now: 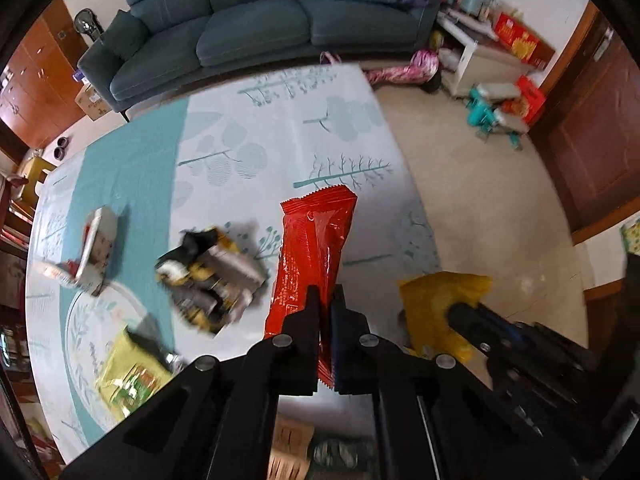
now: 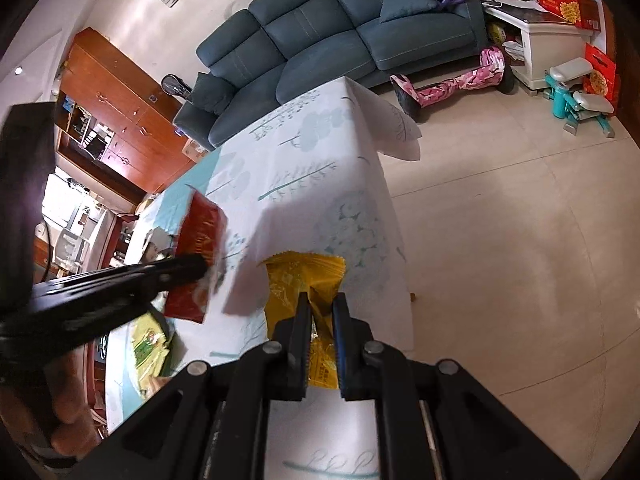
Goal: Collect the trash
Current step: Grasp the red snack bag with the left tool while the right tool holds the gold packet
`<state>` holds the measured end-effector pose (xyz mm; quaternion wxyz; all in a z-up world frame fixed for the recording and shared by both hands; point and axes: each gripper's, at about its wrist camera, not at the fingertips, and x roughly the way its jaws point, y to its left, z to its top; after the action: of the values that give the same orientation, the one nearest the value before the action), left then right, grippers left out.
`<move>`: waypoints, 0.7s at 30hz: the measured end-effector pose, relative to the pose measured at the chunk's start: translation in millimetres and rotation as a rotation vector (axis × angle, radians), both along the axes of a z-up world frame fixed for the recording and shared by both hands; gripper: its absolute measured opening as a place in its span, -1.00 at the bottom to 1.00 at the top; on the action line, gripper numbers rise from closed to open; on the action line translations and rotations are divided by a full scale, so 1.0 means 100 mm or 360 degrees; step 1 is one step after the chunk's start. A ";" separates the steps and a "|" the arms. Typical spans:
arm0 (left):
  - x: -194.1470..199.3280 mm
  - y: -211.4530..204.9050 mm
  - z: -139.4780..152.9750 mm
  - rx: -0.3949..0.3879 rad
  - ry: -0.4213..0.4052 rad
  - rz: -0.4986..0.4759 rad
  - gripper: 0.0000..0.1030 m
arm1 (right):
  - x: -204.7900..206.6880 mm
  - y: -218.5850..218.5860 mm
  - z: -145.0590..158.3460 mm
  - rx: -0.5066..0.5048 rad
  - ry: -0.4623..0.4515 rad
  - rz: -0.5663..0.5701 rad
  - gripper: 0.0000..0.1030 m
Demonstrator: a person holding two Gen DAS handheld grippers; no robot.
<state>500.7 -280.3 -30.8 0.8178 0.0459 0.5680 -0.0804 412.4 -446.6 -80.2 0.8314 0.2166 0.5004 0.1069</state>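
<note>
My left gripper is shut on a red snack wrapper, held upright above the table; it also shows in the right wrist view. My right gripper is shut on a yellow wrapper, near the table's right edge; the same wrapper shows in the left wrist view. On the table lie a black and yellow wrapper, a white packet and a yellow-green packet.
The table has a white and teal leaf-print cloth; its right edge drops to the tiled floor. A dark teal sofa stands behind. A white cabinet, red boxes and toys sit at the far right.
</note>
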 end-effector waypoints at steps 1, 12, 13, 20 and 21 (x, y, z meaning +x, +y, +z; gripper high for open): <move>-0.06 0.05 0.09 -0.0031 -0.0018 -0.0004 -0.96 | -0.05 0.03 0.04 0.0009 -0.0008 0.0001 -0.82; -1.04 0.78 0.87 -0.0248 -0.0140 0.0008 -0.96 | -0.70 0.32 0.61 0.0052 -0.0143 -0.0027 -0.82; -1.15 0.84 0.93 -0.0255 -0.0151 -0.0003 -0.96 | -0.79 0.35 0.67 0.0054 -0.0158 -0.0034 -0.82; -1.93 1.27 1.24 -0.0330 -0.0228 -0.0142 -0.96 | -1.50 0.77 1.09 0.0017 -0.0268 -0.0095 -0.82; -2.08 1.36 1.27 -0.0345 -0.0235 -0.0175 -0.96 | -1.61 0.85 1.13 0.0010 -0.0279 -0.0106 -0.82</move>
<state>293.1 -144.2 96.1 0.8519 -0.0058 0.4909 -0.1823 251.9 -361.9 32.6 0.8744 0.2255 0.4180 0.0993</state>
